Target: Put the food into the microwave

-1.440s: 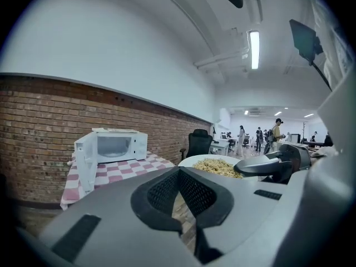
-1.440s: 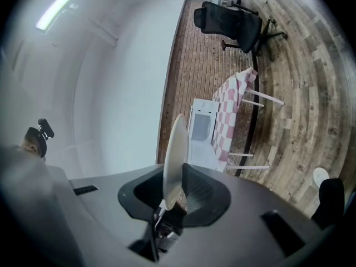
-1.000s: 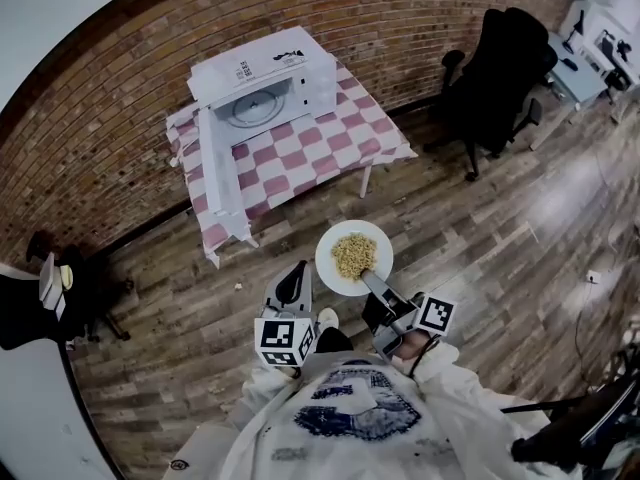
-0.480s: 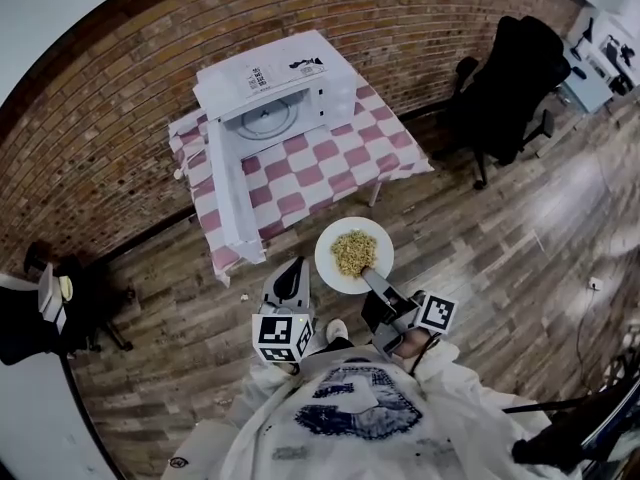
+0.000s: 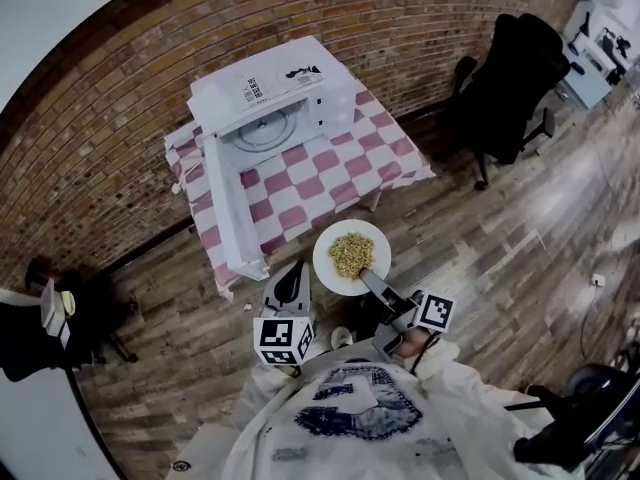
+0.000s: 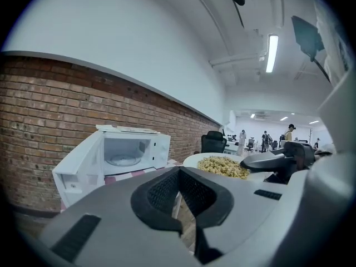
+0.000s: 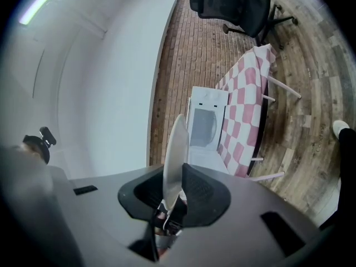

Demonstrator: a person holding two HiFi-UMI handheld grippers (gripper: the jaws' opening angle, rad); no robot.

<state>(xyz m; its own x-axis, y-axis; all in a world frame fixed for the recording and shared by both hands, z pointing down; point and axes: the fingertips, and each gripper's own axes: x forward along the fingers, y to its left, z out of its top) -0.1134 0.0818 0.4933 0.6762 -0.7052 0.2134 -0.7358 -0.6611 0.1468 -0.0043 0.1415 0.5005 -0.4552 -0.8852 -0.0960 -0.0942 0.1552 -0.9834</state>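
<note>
A white plate [image 5: 350, 257] with a heap of yellowish food is carried over the wooden floor, just short of the table's near edge. My right gripper [image 5: 369, 277] is shut on the plate's near rim; in the right gripper view the plate [image 7: 174, 154] stands edge-on between the jaws of that gripper [image 7: 177, 198]. The white microwave [image 5: 265, 116] stands on the checkered table [image 5: 330, 173], its door [image 5: 228, 203] swung wide open and its turntable bare. My left gripper [image 5: 292, 273] hangs left of the plate, jaws a little apart with nothing between them [image 6: 181, 192].
A black office chair [image 5: 505, 73] stands to the right of the table by the brick wall. A dark stand with small items [image 5: 50, 303] is at the far left. Wooden floor lies between me and the table.
The table and open microwave have drawn closer to me and the plate in the head view. Both grippers and the plate keep the same places relative to my body.
</note>
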